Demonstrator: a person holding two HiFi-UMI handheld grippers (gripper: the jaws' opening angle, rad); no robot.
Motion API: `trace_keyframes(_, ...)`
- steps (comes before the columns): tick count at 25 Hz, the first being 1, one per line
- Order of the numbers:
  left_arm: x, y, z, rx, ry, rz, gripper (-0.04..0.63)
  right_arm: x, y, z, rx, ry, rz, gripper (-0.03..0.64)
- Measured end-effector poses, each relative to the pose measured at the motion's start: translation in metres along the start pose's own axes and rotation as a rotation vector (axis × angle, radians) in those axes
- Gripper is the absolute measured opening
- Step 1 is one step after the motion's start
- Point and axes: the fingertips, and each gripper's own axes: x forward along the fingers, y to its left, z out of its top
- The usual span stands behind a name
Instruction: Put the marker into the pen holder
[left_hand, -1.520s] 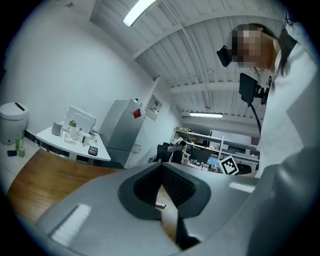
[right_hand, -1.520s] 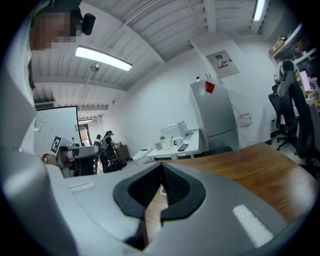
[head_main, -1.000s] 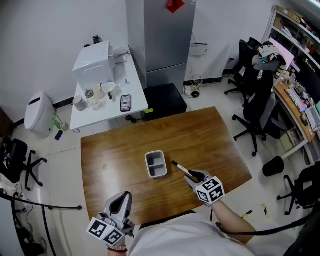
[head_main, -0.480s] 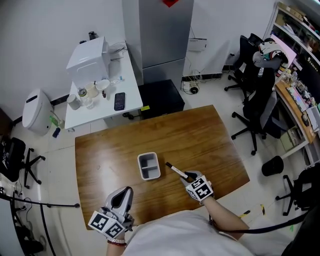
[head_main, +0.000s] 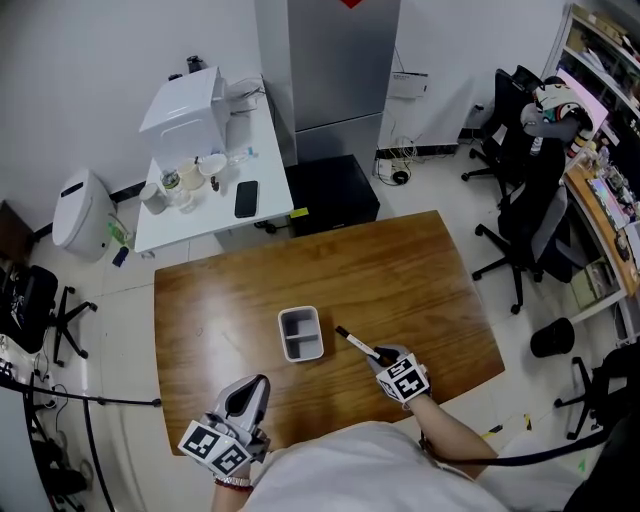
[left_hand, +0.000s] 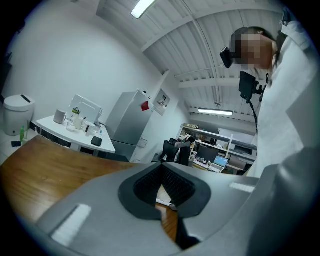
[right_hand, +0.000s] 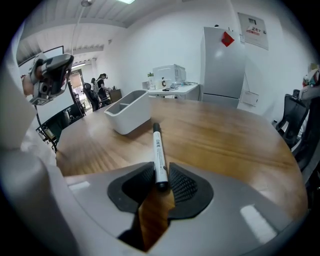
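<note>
The marker (head_main: 355, 343) is gripped by its rear end in the right gripper (head_main: 385, 355), which is held over the tabletop (head_main: 400, 270) close to its near edge, towards the right. In the right gripper view the fingers (right_hand: 186, 186) are seen closing, with the white barrel set between them and both pads laid against it. The marker is pointed black cap first towards the pen holder (head_main: 300, 311), and the cap is kept just short of the holder's right wall, not touching it. Whether the barrel is raised off the wood or rested on it cannot be told.

The pen holder, a pale rectangular box divided into two compartments, is placed near the middle of the tabletop, somewhat closer to the near edge.

The left gripper (head_main: 253, 385) is held at the near edge, towards the left near corner, well apart from the holder. Its fingers (left_hand: 175, 184) are brought together at the tips, and nothing is held between them.

Beyond the far left corner a white side table (head_main: 265, 205) is seen with a phone (head_main: 246, 198) laid on it, and a grey refrigerator (head_main: 335, 60) is stood behind. Office chairs (head_main: 525, 210) are placed off the right edge.
</note>
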Motion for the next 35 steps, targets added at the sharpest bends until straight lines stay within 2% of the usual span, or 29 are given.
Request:
trace_keyframes(4, 0.005, 0.001, -0.004, -0.010, 0.013, -0.004, -0.017, 0.001, 0.000, 0.002, -0.037, 0.002, 0.009, 0.067)
trace_keyframes(9, 0.011, -0.004, -0.005, -0.013, 0.016, -0.013, -0.017, -0.001, -0.001, 0.001, -0.034, 0.016, 0.040, 0.064)
trace_keyframes(14, 0.011, -0.003, -0.004, -0.013, 0.016, -0.005, -0.017, -0.016, 0.000, 0.021, -0.010, -0.065, 0.053, 0.063)
trace_keyframes(18, 0.009, -0.003, -0.005, -0.021, 0.010, 0.002, -0.017, -0.042, 0.008, 0.053, -0.020, -0.154, 0.083, 0.063)
trace_keyframes(23, 0.004, 0.000, -0.007, -0.037, 0.000, 0.017, -0.017, -0.066, 0.042, 0.092, -0.141, -0.214, 0.173, 0.064)
trace_keyframes(27, -0.001, 0.004, -0.006, -0.048, -0.012, 0.024, -0.017, -0.064, 0.072, 0.105, -0.240, -0.182, 0.230, 0.064)
trace_keyframes(30, -0.004, 0.006, -0.007, -0.060, -0.015, 0.032, -0.017, -0.054, 0.089, 0.101, -0.278, -0.099, 0.267, 0.064)
trace_keyframes(35, -0.010, 0.007, -0.011, -0.067, -0.009, 0.038, -0.017, -0.044, 0.098, 0.093, -0.316, -0.030, 0.273, 0.064)
